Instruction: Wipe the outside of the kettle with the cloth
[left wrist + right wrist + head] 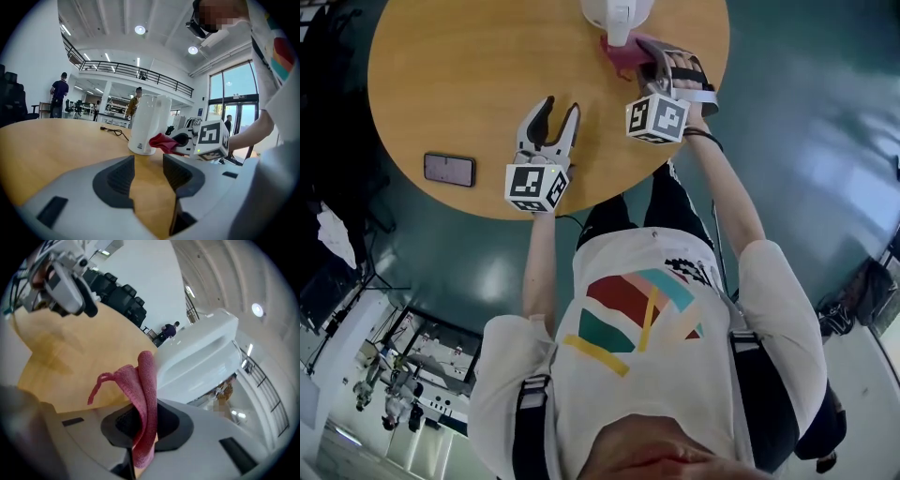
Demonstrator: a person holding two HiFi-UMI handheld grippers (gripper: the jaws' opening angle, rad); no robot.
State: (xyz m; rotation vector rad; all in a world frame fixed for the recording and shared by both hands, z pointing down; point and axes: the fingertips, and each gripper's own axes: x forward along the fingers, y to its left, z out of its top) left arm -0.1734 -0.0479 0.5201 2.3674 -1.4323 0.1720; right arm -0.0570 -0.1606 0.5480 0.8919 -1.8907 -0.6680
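Note:
A white kettle (617, 16) stands at the far edge of the round wooden table (459, 84); it also shows as the kettle (146, 124) and, close up with its handle, as the kettle (201, 355). My right gripper (639, 52) is shut on a pink-red cloth (143, 404), and the cloth (619, 52) lies against the kettle's base. The cloth (161, 141) sticks out of that gripper toward the kettle. My left gripper (555, 114) rests open on the table to the left, nothing between its jaws.
A black phone (449, 169) lies near the table's left front edge. A black cable (112, 131) trails on the tabletop behind the kettle. Dark chairs (119, 298) stand beyond the table, and people stand far off in the hall.

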